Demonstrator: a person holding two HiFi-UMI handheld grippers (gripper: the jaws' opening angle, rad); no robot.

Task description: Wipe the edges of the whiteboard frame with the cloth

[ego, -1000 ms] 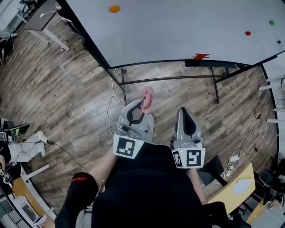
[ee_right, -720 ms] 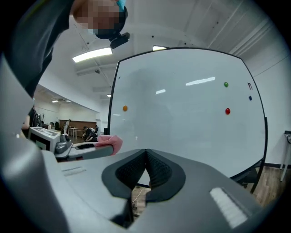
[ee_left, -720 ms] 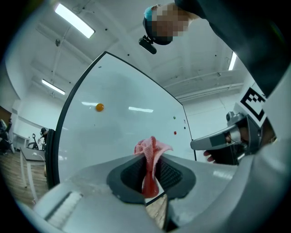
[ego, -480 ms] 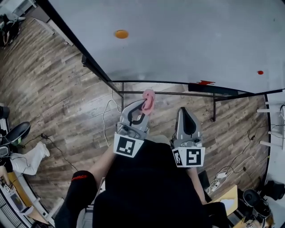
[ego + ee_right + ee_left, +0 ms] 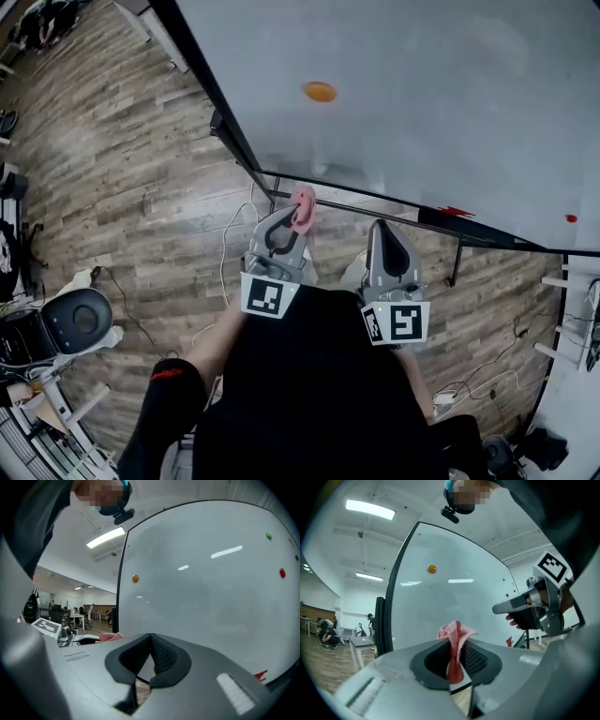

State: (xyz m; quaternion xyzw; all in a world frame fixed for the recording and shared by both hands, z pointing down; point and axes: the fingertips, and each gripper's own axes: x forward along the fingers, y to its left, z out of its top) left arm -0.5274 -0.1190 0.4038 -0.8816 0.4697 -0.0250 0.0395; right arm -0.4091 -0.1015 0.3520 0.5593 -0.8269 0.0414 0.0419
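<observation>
A large whiteboard in a black frame stands on the wooden floor, its lower left corner just ahead of me. My left gripper is shut on a pink cloth, which bunches out above the jaws a short way from the frame's bottom edge. In the left gripper view the frame's left edge rises ahead, apart from the cloth. My right gripper is beside the left one, shut with nothing in it. The cloth shows at its left.
An orange magnet and a red magnet stick to the board. The black stand legs and loose cables are on the floor below. An office chair stands at the left.
The board's lower left corner has come closer and now lies just beyond both grippers. The left gripper still holds the cloth; the chair has come into view.
</observation>
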